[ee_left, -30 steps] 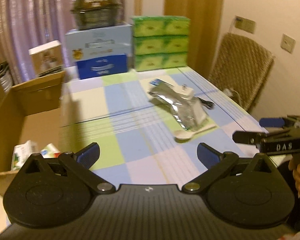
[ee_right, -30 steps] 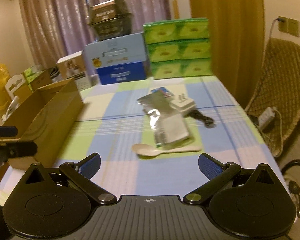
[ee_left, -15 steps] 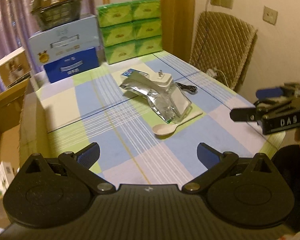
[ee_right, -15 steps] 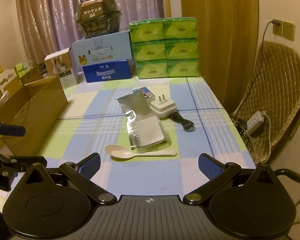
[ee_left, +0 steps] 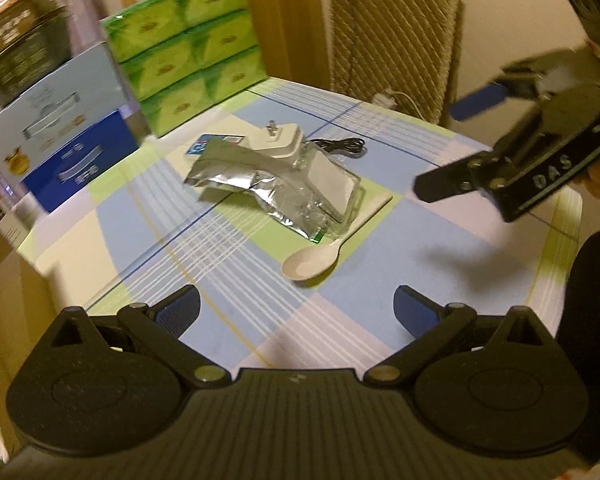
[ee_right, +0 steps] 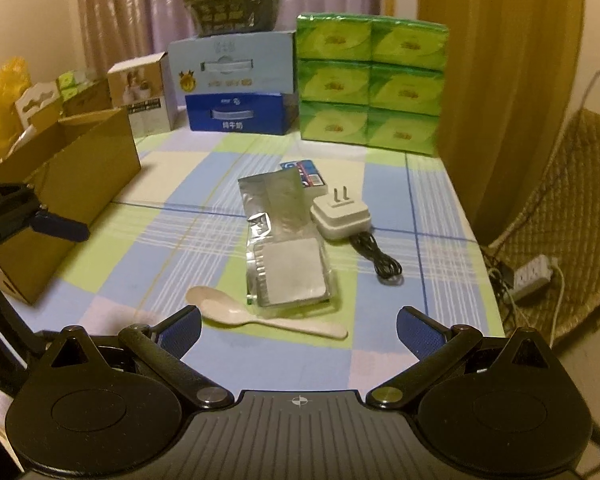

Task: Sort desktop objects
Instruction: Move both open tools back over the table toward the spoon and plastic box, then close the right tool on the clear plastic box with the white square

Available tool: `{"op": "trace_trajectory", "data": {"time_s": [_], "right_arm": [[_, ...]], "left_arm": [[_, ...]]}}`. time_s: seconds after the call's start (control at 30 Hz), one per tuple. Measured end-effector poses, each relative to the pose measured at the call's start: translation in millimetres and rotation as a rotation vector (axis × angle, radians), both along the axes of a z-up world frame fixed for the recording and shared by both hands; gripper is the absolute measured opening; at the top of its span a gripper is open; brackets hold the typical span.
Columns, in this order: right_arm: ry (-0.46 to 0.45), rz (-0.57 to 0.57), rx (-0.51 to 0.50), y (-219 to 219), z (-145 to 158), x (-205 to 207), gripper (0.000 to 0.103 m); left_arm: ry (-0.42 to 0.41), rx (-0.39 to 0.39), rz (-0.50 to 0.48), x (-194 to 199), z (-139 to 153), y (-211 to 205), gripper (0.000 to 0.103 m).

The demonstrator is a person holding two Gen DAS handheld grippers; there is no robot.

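The right gripper, fingers spread and empty, hovers with the plastic spoon at its 11 o'clock; the left gripper likewise gapes, spoon at 12.

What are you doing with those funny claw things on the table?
A person holds a gripper in each hand to sort the things on the checked table. Both the left gripper and the right gripper are open and hold nothing. The white spoon, the silver pouch, the white charger with its black cable, and a small blue card lie untouched. An open cardboard box sits at the table's left edge.
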State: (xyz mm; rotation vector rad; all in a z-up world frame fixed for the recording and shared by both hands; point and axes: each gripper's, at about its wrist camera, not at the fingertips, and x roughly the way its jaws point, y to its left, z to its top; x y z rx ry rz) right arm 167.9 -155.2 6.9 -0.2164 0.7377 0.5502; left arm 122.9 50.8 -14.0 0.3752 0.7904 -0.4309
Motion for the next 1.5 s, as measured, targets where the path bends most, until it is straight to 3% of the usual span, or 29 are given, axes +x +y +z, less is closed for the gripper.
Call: {"op": "trace_trajectory", "data": {"time_s": [0.4, 0.83, 1.0, 1.27, 1.5], "right_arm": [[0.023, 0.107, -0.013, 21.0, -33.1, 43.3, 0.101], [0.045, 0.115, 0.022, 34.2, -67.1, 68.9, 0.092], [0.045, 0.108, 0.027, 36.0, -78.0, 71.4, 0.09], [0.043, 0.1, 0.04, 31.1, -81.3, 78.0, 0.078], [0.045, 0.089, 0.043, 30.2, -82.9, 79.4, 0.071]], "left_arm": [[0.019, 0.036, -0.073, 41.0, -28.8, -11.4, 0.098], [0.031, 0.046, -0.144, 61.4, -51.0, -12.0, 0.091], [0.04, 0.07, -0.18, 67.4, -62.1, -18.4, 0.075], [0.062, 0.043, -0.253, 74.0, -74.6, -27.6, 0.069], [0.081, 0.016, -0.269, 77.6, -73.4, -31.0, 0.044]]}}
